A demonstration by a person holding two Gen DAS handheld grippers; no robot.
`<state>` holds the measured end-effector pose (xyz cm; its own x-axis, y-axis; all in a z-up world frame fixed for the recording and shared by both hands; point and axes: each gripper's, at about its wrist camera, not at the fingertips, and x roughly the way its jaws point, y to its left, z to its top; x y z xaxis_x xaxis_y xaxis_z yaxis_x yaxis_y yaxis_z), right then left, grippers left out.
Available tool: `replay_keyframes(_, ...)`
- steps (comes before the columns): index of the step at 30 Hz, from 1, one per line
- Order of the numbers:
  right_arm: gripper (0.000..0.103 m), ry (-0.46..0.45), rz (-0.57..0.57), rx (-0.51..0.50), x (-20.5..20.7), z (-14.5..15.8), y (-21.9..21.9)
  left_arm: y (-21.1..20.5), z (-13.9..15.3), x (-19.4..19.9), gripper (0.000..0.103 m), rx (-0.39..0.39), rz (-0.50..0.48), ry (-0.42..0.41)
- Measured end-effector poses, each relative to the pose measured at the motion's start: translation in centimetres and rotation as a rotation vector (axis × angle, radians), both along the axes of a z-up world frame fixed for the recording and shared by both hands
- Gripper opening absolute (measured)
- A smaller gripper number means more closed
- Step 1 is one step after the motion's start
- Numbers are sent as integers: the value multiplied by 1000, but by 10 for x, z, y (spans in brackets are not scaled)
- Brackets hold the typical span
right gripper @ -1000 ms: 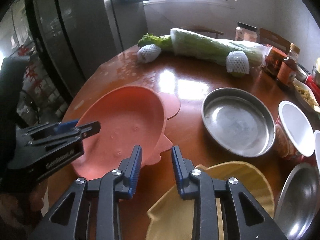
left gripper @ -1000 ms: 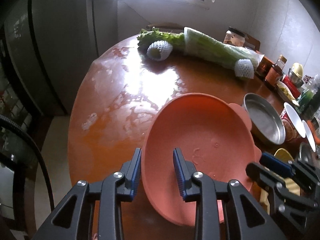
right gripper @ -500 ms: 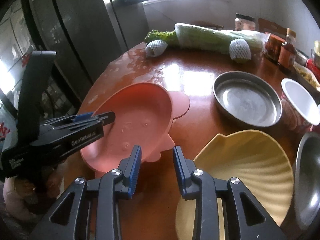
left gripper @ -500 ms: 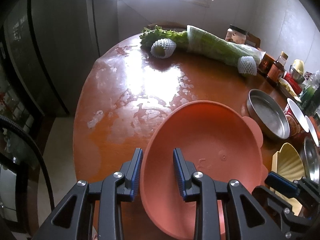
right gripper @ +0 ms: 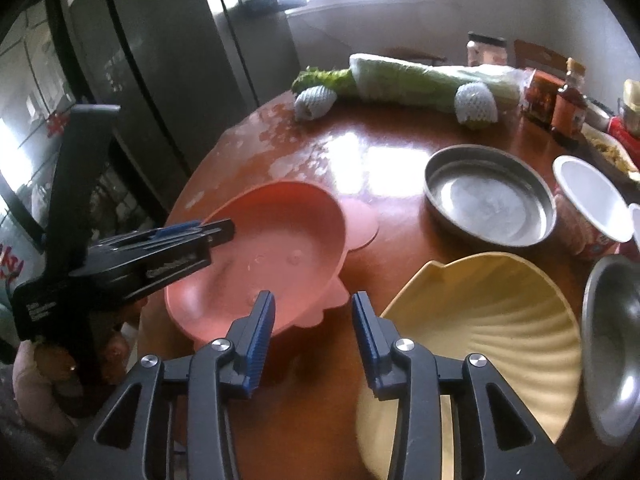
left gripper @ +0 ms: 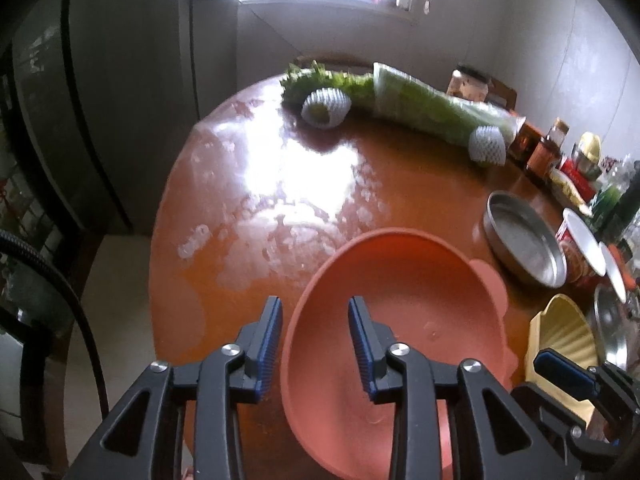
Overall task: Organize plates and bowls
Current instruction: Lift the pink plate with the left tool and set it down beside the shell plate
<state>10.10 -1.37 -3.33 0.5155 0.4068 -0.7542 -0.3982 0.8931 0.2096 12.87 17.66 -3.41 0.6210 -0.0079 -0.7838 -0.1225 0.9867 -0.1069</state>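
Observation:
A pink animal-shaped plate (left gripper: 408, 312) lies at the near edge of the round brown table (left gripper: 248, 184); it also shows in the right wrist view (right gripper: 280, 256). My left gripper (left gripper: 314, 344) is open, its jaws straddling the plate's left rim; from the right wrist view it (right gripper: 188, 236) looks nearly closed on that rim. My right gripper (right gripper: 314, 340) is open and empty, its right finger over the left rim of a yellow shell-shaped plate (right gripper: 488, 320), which also shows in the left wrist view (left gripper: 560, 340). A round steel pan (right gripper: 490, 196) sits behind.
Cabbage (right gripper: 424, 80) and two foam-netted fruits (right gripper: 314, 102) lie at the table's far side. Jars and sauce bottles (right gripper: 568, 100), a paper cup (right gripper: 588, 204) and a steel bowl (right gripper: 616, 344) crowd the right. A dark fridge (right gripper: 160, 60) stands left.
Both grippers have pulled back and up, so the table looks farther. The pink plate has tilted and shifted toward the near edge. The yellow plate has come fully into the right view.

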Motion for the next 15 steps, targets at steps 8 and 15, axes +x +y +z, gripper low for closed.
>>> replay_keyframes(8,42,-68,-38,4,-10,20,-19,-9,30,-15,45,3,-17,-71)
replay_keyframes(15,44,-125,-75,17,-27,41,-40,-35,52,-33,55,3,-68,-127)
